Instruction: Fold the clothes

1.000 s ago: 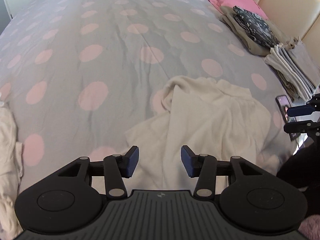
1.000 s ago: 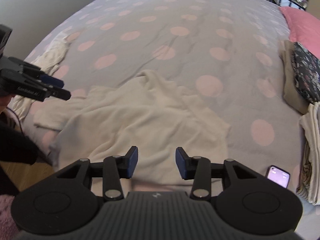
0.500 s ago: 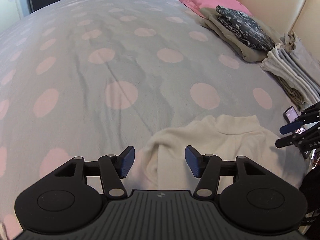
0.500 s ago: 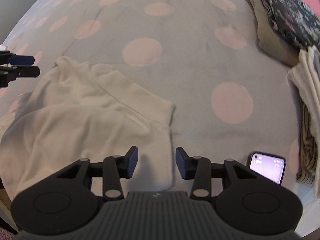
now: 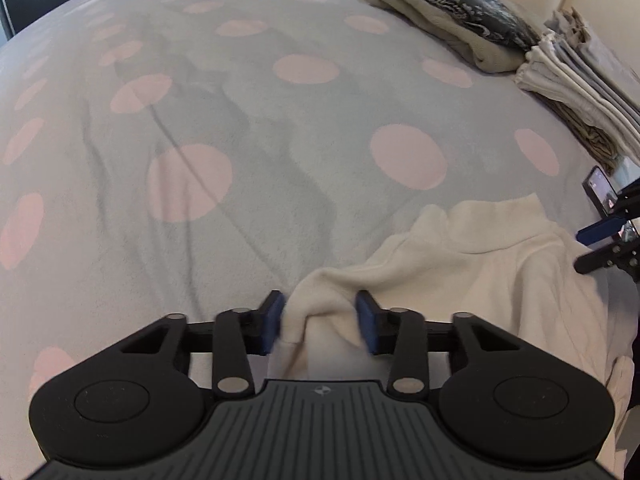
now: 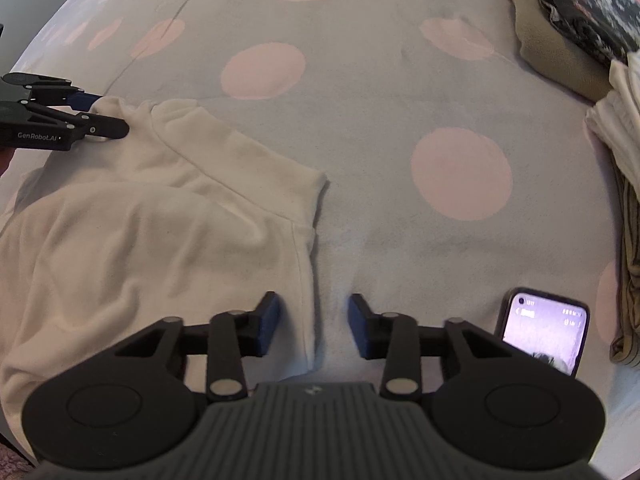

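My left gripper [image 5: 320,322] fingers are closing around the cream top's [image 5: 472,280] bunched corner on the bed [image 5: 280,140]; right gripper [image 6: 312,326] closes astride its hem at six o'clock. I should pinch both edges evenly.

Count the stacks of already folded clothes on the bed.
2. One stack, beige with a dark floral piece on top, sits at the far right by the pink pillow. The other, pale and striped layers, lies nearer along the right edge, beyond the phone. More may lie outside view.
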Demonstrator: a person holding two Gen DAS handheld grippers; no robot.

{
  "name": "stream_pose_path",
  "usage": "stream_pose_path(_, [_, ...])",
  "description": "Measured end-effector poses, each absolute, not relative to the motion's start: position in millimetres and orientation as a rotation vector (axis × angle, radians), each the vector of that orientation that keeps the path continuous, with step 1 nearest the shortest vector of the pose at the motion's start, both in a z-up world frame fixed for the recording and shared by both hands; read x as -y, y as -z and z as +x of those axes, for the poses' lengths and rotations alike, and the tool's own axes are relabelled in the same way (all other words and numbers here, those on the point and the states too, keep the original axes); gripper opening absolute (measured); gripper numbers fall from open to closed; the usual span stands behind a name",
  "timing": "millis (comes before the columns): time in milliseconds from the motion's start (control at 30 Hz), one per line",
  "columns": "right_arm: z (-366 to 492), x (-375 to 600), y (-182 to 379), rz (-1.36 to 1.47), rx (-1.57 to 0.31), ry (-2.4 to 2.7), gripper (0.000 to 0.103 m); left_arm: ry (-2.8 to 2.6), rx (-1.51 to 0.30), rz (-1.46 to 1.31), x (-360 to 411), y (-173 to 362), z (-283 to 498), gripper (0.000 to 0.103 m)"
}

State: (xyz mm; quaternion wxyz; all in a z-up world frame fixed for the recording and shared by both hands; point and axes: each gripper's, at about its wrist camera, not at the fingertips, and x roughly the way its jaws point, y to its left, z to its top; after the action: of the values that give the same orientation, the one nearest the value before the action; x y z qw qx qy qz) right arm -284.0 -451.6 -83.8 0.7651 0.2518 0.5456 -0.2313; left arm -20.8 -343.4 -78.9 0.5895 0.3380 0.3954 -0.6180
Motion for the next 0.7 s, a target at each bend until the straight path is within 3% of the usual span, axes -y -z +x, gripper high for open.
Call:
stream_pose_path(67, [-280.7,448.9,83.3,0.549,-1.179,0.480,0.010,1.439,-0.894,0.804,340.7,75.6,-27.2,0.021])
stream_pose_path(133, [-278.5,446.4,81.5,0.539,-1.171,0.471,0.005,1.429,-0.863,0.807,337.3,70.0,-32.2,0.016])
stream_pose_path(400, [-285.1,441.2,39.0,0.458,-1.000,0.616,0.004,1.297,-0.758,0.618,306.4,2.0,-17.5,0.012])
stream_pose_path(700, [-281.9,408.3,-95.1,0.265,-0.629,0.737,0.004,1.195,-0.583,0.399,243.9,-122.9,-10.6,0.011])
